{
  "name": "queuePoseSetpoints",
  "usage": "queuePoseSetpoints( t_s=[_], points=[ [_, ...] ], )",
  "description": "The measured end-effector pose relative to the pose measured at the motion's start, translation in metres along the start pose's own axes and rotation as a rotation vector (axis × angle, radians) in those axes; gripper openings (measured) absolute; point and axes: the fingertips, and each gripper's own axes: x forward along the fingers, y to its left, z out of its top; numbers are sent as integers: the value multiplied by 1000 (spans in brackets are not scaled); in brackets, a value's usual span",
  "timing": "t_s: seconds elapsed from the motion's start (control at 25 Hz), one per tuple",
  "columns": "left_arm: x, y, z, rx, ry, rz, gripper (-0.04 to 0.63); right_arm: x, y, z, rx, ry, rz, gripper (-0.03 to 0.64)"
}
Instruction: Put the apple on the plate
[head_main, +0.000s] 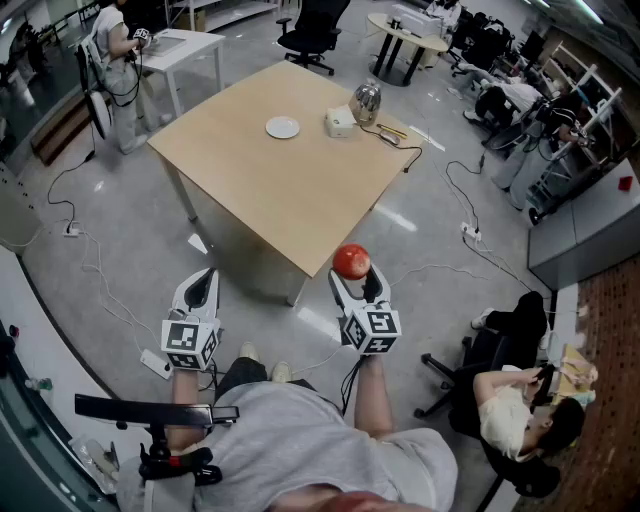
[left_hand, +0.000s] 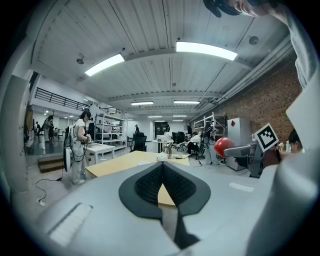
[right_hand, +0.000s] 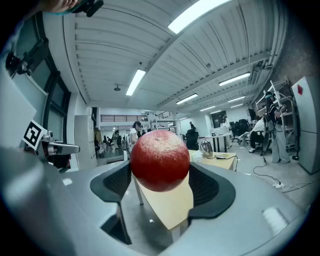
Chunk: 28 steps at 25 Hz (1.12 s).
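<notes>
A red apple (head_main: 351, 261) sits between the jaws of my right gripper (head_main: 354, 274), which is shut on it and held level in the air just short of the table's near corner. In the right gripper view the apple (right_hand: 160, 160) fills the gap between the dark pads (right_hand: 209, 186). The small white plate (head_main: 282, 127) lies on the far part of the wooden table (head_main: 290, 190), well beyond both grippers. My left gripper (head_main: 207, 281) hangs over the floor to the left, its jaw tips together and nothing between them (left_hand: 162, 165). The left gripper view shows the apple (left_hand: 223, 146) off to its right.
A metal kettle (head_main: 366, 102), a white box (head_main: 340, 122) and a cable lie at the table's far right corner. A person sits in a chair (head_main: 510, 400) at lower right. Another person stands by a white table (head_main: 185, 45) at far left. Cables cross the floor.
</notes>
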Motion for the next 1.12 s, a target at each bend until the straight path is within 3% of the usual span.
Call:
queuePoseSetpoints(
  t_s=[0.64, 1.12],
  points=[
    [-18, 3, -4, -8, 0, 63, 20, 4, 17, 11, -32, -30, 84, 367],
    [4, 30, -7, -5, 0, 121, 20, 57, 24, 12, -31, -34, 163, 367]
  ],
)
